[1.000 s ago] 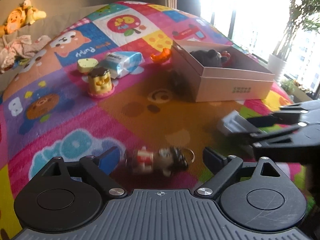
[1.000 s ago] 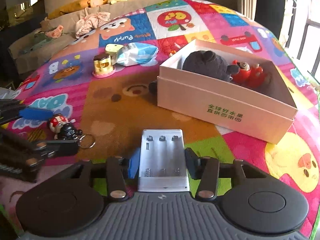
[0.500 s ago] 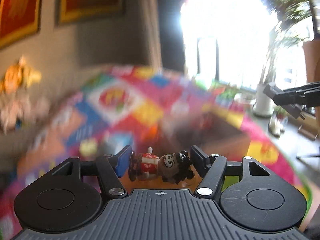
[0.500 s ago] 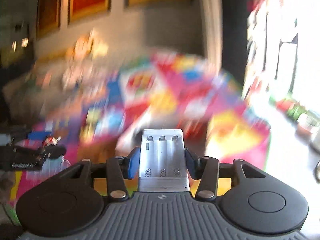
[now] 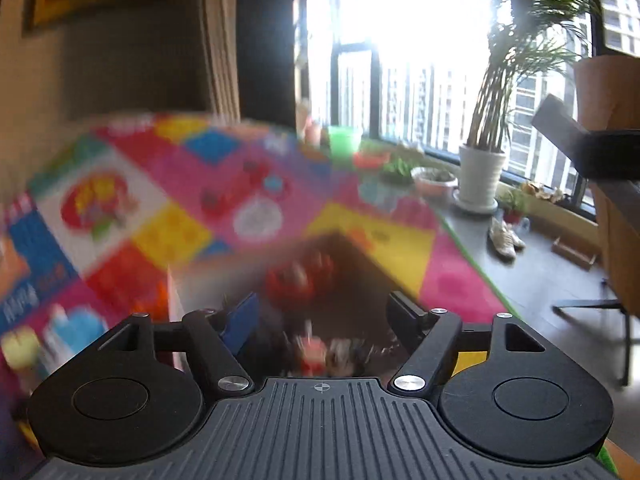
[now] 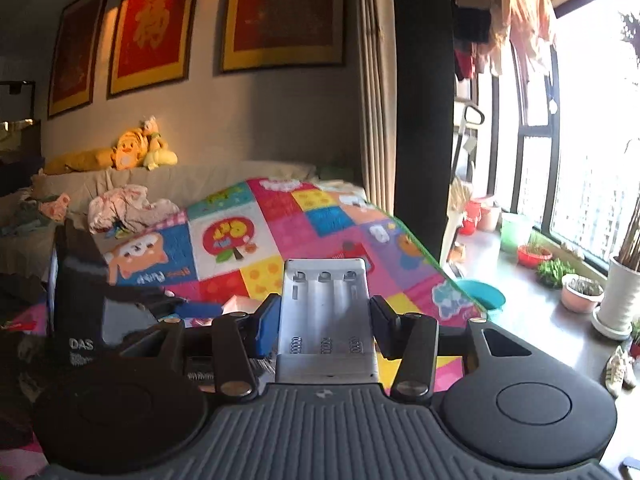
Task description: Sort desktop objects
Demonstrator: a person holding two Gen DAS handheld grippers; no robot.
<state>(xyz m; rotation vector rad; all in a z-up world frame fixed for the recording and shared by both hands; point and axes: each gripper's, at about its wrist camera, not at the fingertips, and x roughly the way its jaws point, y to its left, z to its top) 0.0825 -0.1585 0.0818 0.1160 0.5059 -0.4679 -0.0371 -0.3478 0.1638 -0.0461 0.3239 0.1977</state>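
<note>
Ahead of the tongs and above, three framed red-and-gold pictures [image 6: 156, 28] hang on a beige wall [image 6: 248, 120]. Under them stands a covered sofa [image 6: 192, 180] with a yellow plush toy [image 6: 132, 152] on its back and crumpled clothes [image 6: 124, 208] on the seat. To the right of the tongs, a tall dark-framed window [image 5: 420, 60] lets in glaring daylight, with laundry [image 6: 512, 12] hung high before it. A potted palm [image 5: 480, 168] and small plant pots [image 6: 580, 292] stand on the grey floor [image 5: 540, 272] beneath.
</note>
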